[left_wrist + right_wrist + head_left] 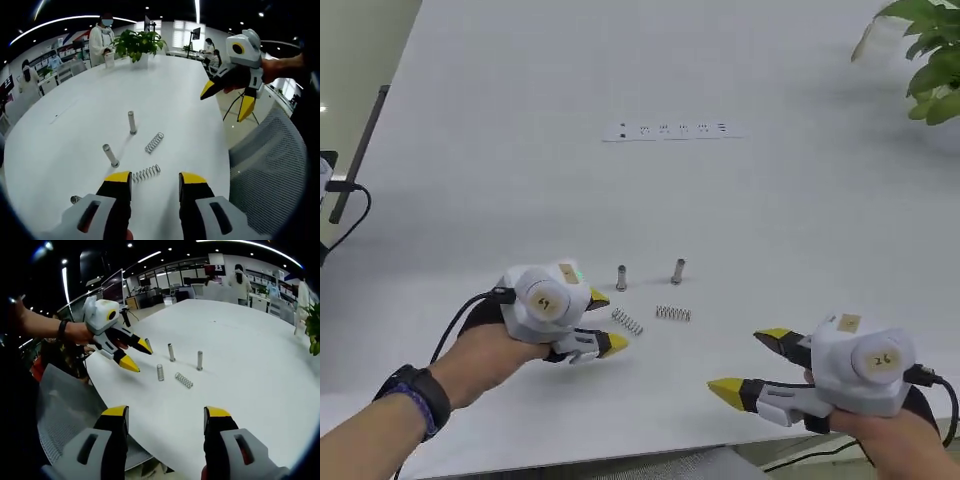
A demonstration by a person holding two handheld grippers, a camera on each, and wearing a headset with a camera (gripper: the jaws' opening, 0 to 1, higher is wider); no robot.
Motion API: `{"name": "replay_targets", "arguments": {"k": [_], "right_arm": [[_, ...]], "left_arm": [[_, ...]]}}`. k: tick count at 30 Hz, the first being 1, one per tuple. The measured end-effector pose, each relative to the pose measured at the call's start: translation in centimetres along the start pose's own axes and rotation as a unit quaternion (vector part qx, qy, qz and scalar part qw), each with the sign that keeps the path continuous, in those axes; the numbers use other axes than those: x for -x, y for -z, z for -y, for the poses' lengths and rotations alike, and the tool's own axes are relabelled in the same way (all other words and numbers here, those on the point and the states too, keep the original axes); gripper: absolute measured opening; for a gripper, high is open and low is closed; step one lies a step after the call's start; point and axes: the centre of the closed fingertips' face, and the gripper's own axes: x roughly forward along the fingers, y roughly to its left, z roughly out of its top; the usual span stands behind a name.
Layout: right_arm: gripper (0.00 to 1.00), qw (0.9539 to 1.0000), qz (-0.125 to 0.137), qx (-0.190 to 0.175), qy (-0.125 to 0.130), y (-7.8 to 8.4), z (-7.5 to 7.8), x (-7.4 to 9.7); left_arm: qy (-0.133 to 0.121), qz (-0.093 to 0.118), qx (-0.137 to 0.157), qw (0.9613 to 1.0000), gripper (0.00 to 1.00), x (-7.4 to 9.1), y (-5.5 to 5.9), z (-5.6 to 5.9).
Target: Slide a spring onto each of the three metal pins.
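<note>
Two upright metal pins (621, 278) (678, 270) stand on the white table (620, 200). Just in front of them lie two small springs (627, 321) (673, 313). My left gripper (605, 322) is open and empty, its yellow tips beside the left spring. In the left gripper view the nearer spring (146, 173) lies right ahead of my open left gripper (155, 177), with the other spring (154, 142) and two pins (132, 122) (110, 155) beyond. A small metal piece (75, 200), maybe a third pin, sits low left. My right gripper (748, 362) hangs open over the table's front edge.
A white socket strip (675, 130) lies further back on the table. A potted plant (920, 60) stands at the far right. A dark rod and cable (355, 170) run off the left edge. A grey mesh chair (270, 170) sits below the front edge.
</note>
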Motion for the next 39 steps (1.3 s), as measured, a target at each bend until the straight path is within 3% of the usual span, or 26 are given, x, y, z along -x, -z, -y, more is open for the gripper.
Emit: {"name": "replay_targets", "arguments": {"k": [9,18,22,39], "right_arm": [[0.59,1.0,-0.005,-0.006,0.001,0.5,0.2,0.2],[0.59,0.9999,-0.01,-0.011,0.006,1.0,0.6,0.5],[0.59,0.9998,-0.01,-0.014,0.008,1.1,0.7,0.6],[0.58,0.9999,-0.013,-0.008,0.005,1.1,0.3,0.3]], "left_arm": [[0.013,-0.014,0.006,0.9998,0.3,-2.6,0.5,0.0],[0.023,-0.03,0.022,0.9991,0.3,-3.9,1.5,-0.6],[0.024,-0.032,0.03,0.9987,0.3,-4.0,1.8,-0.7],[0.026,-0.056,0.013,0.998,0.25,-2.7,3.7,-0.6]]}}
